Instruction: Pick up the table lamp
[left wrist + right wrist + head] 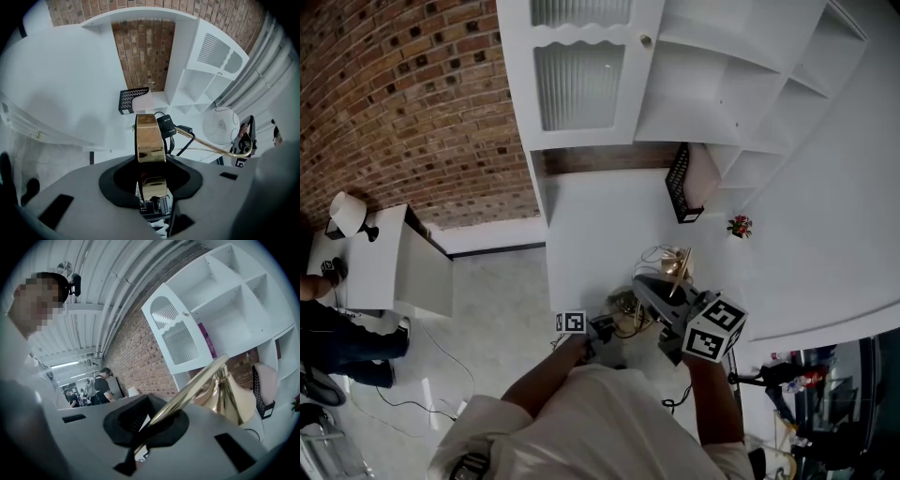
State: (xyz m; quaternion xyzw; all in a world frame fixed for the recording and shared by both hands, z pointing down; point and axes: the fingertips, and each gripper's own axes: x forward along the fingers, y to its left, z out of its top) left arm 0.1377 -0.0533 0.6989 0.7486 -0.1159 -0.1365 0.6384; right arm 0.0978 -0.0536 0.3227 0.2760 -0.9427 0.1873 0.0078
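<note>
The table lamp point(667, 277) is gold and hangs off the white desk's near edge, held by both grippers. My left gripper point(152, 187) is shut on its flat gold base point(149, 138), which stands on edge between the jaws. From the base a thin curved gold arm point(211, 147) and a black cord with a switch point(166, 125) lead away. My right gripper point(154, 423) is shut on that gold arm point(197, 380), just below the gold cone shade point(232, 397). In the head view the left gripper point(605, 333) is left of the lamp and the right gripper point(675, 314) is at its near side.
The white desk point(600, 216) carries a black mesh file holder point(680, 183) and a small pot of red flowers point(739, 226). White shelves with a glass-door cabinet point(581, 75) rise behind it. A low white cabinet point(394, 262) stands left, against the brick wall point(412, 94). People stand in the background.
</note>
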